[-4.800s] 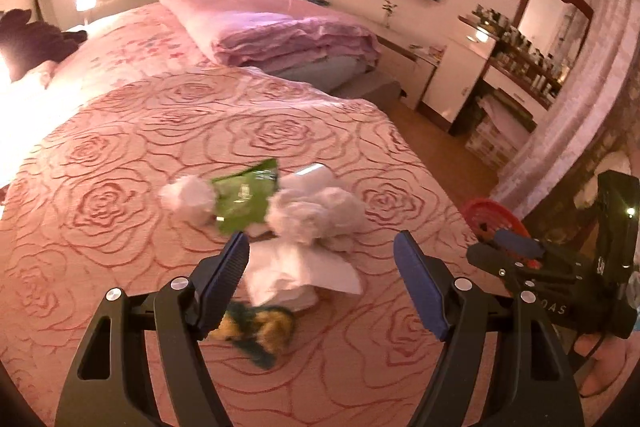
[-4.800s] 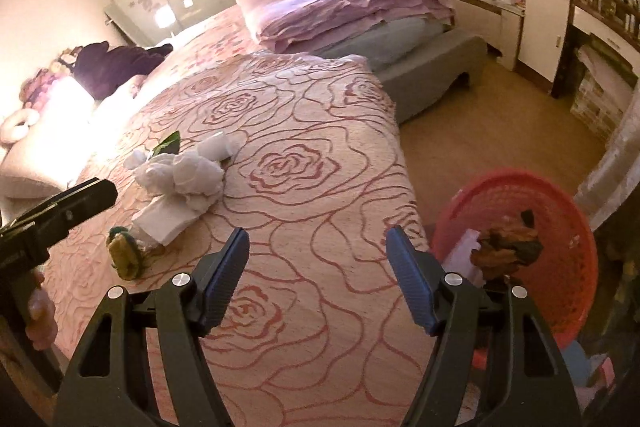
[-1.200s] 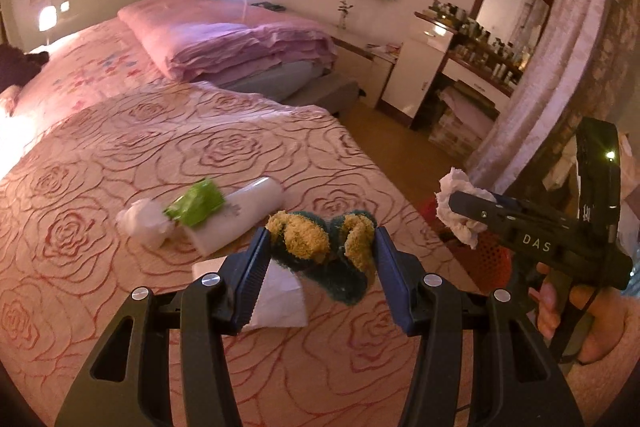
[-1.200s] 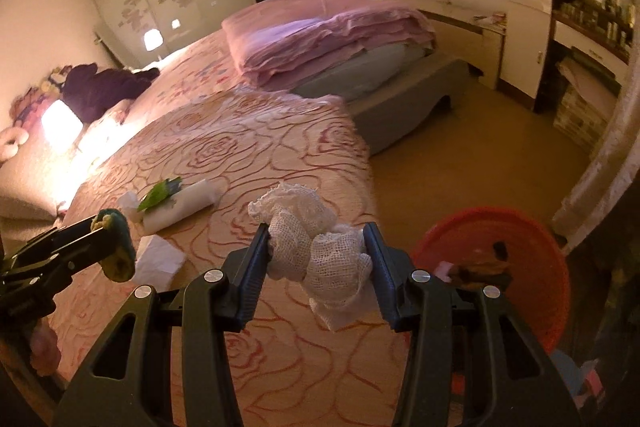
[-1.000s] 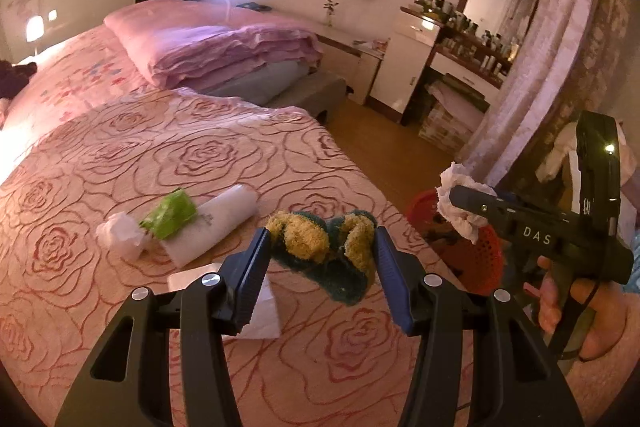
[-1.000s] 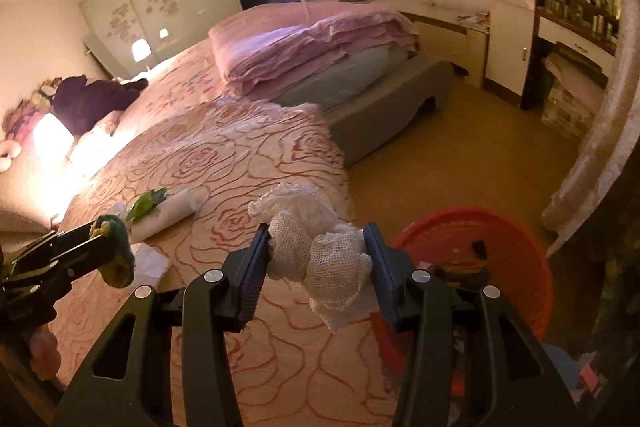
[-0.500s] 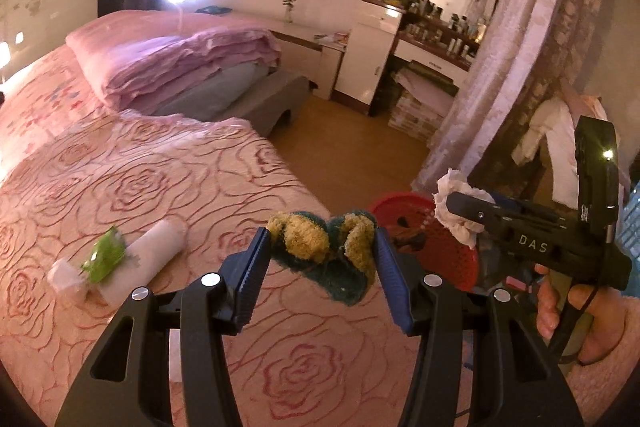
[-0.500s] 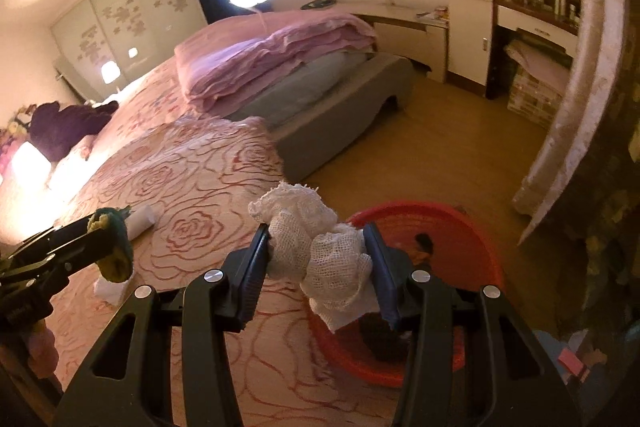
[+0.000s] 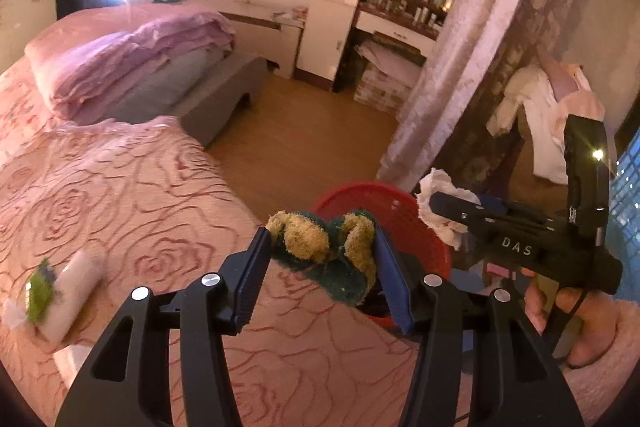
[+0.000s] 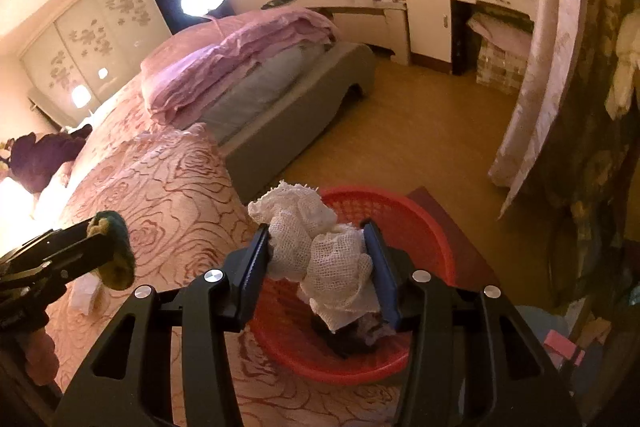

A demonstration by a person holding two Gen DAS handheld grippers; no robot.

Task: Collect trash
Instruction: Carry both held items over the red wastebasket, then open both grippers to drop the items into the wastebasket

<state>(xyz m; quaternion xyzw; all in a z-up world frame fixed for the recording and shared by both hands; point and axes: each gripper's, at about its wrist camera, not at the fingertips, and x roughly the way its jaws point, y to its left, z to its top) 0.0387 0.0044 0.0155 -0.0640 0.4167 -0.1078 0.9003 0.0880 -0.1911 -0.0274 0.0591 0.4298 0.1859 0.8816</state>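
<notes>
My left gripper is shut on a crumpled green and yellow cloth, held over the bed's edge just short of the red basket. The right gripper is shut on a wad of white mesh cloth and hangs right above the red basket, which has dark scraps at its bottom. Each gripper shows in the other's view: the right one at right with white cloth, the left one at left with green cloth. On the bed lie a white roll with a green wrapper.
The pink rose-patterned bedspread fills the left. The basket stands on the wooden floor beside the bed corner. A curtain hangs at right, and a grey bench with folded pink quilts sits behind. A hand holds the right gripper.
Both grippers swung right from over the bed toward the red basket, which now sits under the right gripper. Each keeps hold of its cloth. The trash on the bed slid to the left edge.
</notes>
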